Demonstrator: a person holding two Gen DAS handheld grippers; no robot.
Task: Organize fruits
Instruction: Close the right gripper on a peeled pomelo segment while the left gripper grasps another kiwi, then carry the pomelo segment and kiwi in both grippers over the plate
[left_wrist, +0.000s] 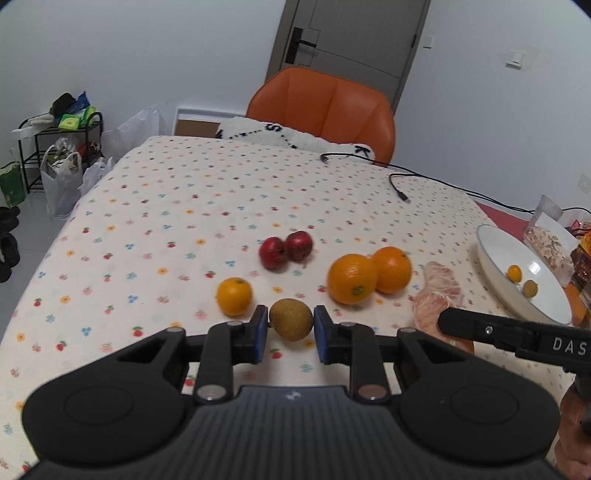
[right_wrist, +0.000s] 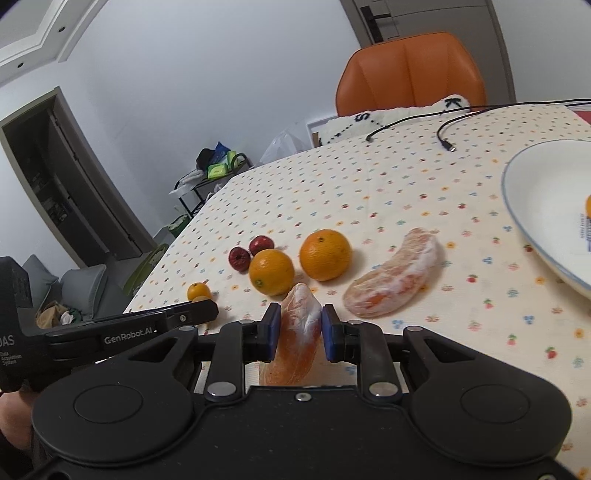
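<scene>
My left gripper (left_wrist: 291, 326) is shut on a small brown fruit (left_wrist: 291, 319) just above the dotted tablecloth. A small orange (left_wrist: 234, 296) lies to its left. Farther back are two red fruits (left_wrist: 286, 248) and two large oranges (left_wrist: 352, 278) side by side. My right gripper (right_wrist: 298, 328) is shut on a peeled citrus segment (right_wrist: 299, 332). A second peeled segment (right_wrist: 395, 277) lies on the cloth to its right. The white plate (left_wrist: 495, 254) at the right holds a tiny orange fruit (left_wrist: 514, 273) and a brownish one (left_wrist: 530, 288).
An orange chair (left_wrist: 321, 107) with a fluffy white cushion stands at the table's far edge. Black cables (left_wrist: 399, 188) trail across the far right of the cloth. Snack bags (left_wrist: 550, 243) sit behind the plate. A rack and bags stand on the floor at the left.
</scene>
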